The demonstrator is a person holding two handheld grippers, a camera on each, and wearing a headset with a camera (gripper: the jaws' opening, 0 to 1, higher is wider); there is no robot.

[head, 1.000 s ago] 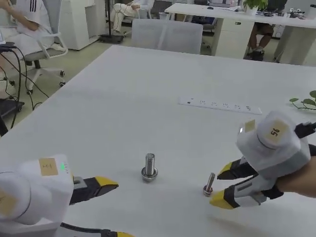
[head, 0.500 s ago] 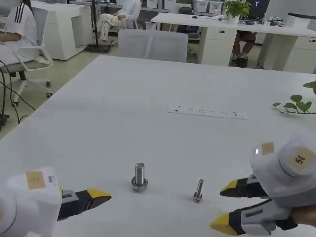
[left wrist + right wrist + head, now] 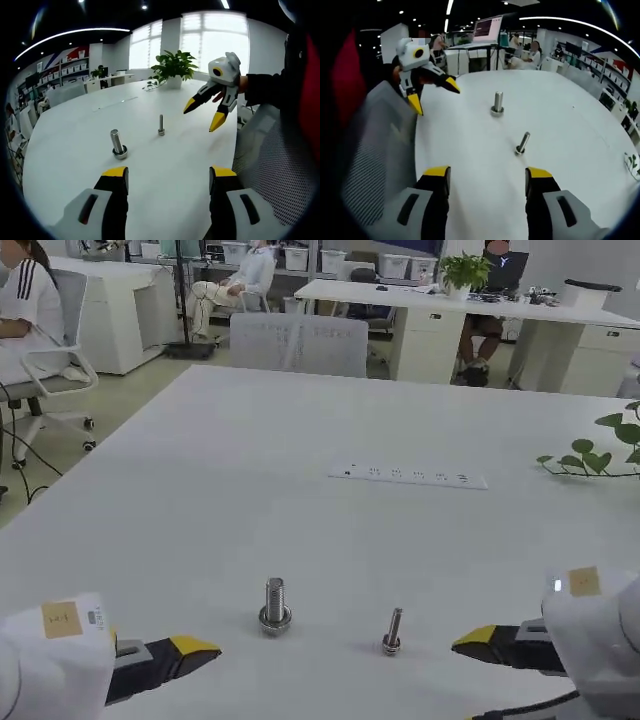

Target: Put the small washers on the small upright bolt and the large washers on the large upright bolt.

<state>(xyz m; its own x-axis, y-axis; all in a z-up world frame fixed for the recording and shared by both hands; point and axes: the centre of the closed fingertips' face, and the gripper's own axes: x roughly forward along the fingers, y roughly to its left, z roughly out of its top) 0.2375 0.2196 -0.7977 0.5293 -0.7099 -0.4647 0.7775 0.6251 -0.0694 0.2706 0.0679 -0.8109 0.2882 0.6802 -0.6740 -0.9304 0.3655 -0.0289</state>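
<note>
Plainly, stubby threaded bolt (image 3: 275, 602) stands beside slender bolt (image 3: 392, 630).

White table (image 3: 300, 440): large bolt (image 3: 275, 602), small bolt (image 3: 392, 630) upright, apart; power strip (image 3: 408, 476) beyond.

In the head view the left claw (image 3: 185, 652), left of the large bolt (image 3: 275, 604), is cut off by the bottom edge — one yellow-tipped jaw is seen. The right claw (image 3: 490, 648), right of that bolt, is cropped likewise. The ring (image 3: 275, 618) at the large bolt's base is too small for its parts to be counted — the same holds at the foot of the small bolt (image 3: 392, 631), just right of it.
</note>
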